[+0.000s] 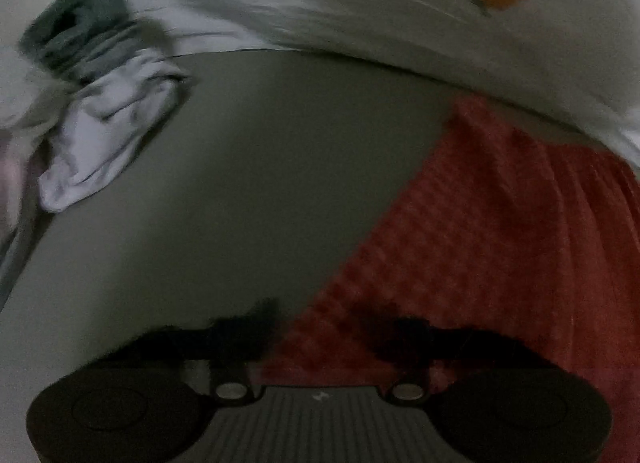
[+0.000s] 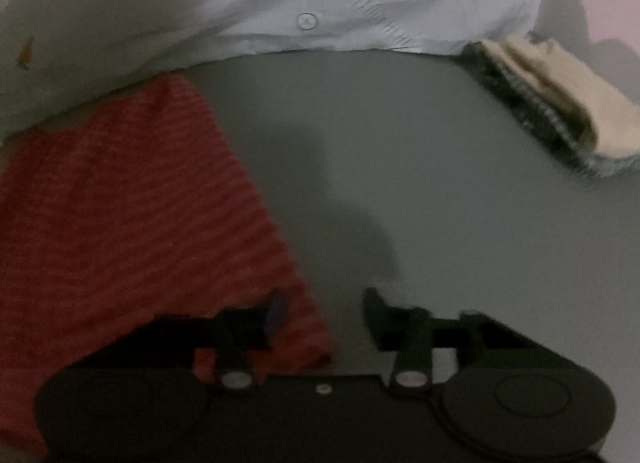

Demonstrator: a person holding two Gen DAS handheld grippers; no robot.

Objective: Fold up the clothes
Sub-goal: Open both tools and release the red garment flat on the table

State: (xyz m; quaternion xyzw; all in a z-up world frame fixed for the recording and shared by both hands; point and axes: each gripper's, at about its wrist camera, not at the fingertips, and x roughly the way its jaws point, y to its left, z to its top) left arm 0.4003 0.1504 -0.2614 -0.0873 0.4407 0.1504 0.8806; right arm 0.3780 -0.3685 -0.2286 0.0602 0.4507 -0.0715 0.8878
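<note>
A red ribbed knit garment [image 1: 500, 231] lies flat on the grey table [image 1: 260, 183]; it also shows in the right wrist view [image 2: 132, 215]. My left gripper [image 1: 328, 327] is open, low over the garment's near left corner, its fingers dark and blurred. My right gripper [image 2: 324, 311] is open over the garment's near right corner, left fingertip [image 2: 276, 311] above the cloth, the other fingertip above bare table [image 2: 420, 183]. Neither holds anything.
A pale blue buttoned shirt [image 2: 340, 7] and white cloth [image 1: 400, 15] lie along the far table edge. Crumpled white and dark green clothes [image 1: 100, 103] sit far left. A folded cream and dark stack [image 2: 560, 103] sits at the far right.
</note>
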